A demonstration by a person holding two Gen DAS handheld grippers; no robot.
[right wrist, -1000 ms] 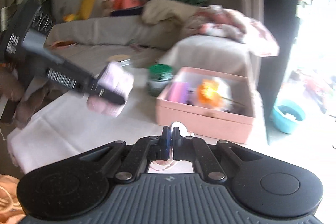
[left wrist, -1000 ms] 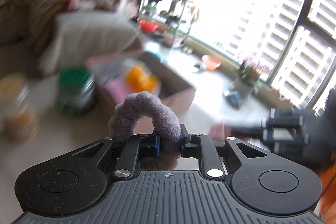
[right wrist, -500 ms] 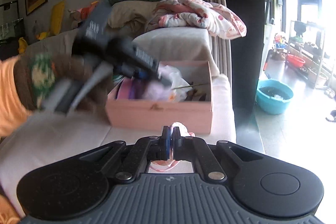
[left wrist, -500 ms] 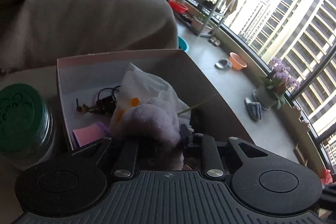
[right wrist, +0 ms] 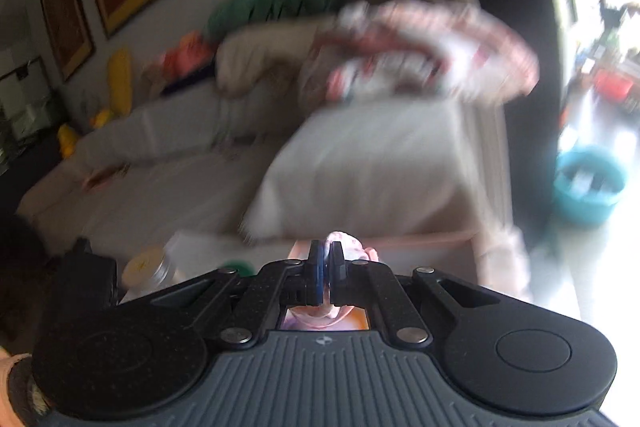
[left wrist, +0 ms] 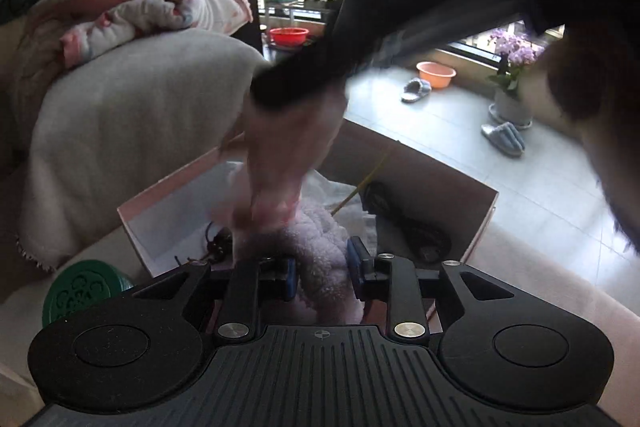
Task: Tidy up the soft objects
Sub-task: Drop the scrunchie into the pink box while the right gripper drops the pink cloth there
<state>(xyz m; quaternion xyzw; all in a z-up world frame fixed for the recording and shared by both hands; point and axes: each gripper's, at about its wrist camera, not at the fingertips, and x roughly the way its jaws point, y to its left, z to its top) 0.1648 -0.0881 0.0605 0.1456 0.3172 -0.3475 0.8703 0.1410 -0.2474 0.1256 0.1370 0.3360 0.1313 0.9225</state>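
Observation:
My left gripper [left wrist: 321, 274] is open over the pink box [left wrist: 476, 227]; the fluffy lilac scrunchie [left wrist: 320, 247] lies between its spread fingers, inside the box. My right gripper [right wrist: 327, 277] is shut on a pink-and-white fabric piece [right wrist: 344, 243]. In the left wrist view the right gripper's dark body [left wrist: 392, 15] swings across above the box, with that pink fabric [left wrist: 284, 155] hanging blurred below it over the box. The box also holds white tissue and dark small items.
A green-lidded jar [left wrist: 84, 291] stands left of the box. A cream blanket-covered cushion [left wrist: 128, 131] and a folded floral quilt [left wrist: 152, 7] lie behind. A second jar [right wrist: 146, 267] shows in the right wrist view. Tiled floor with slippers and basins lies to the right.
My left gripper has opened around the lilac scrunchie in the box. My right gripper has swung in over the box with the pink fabric.

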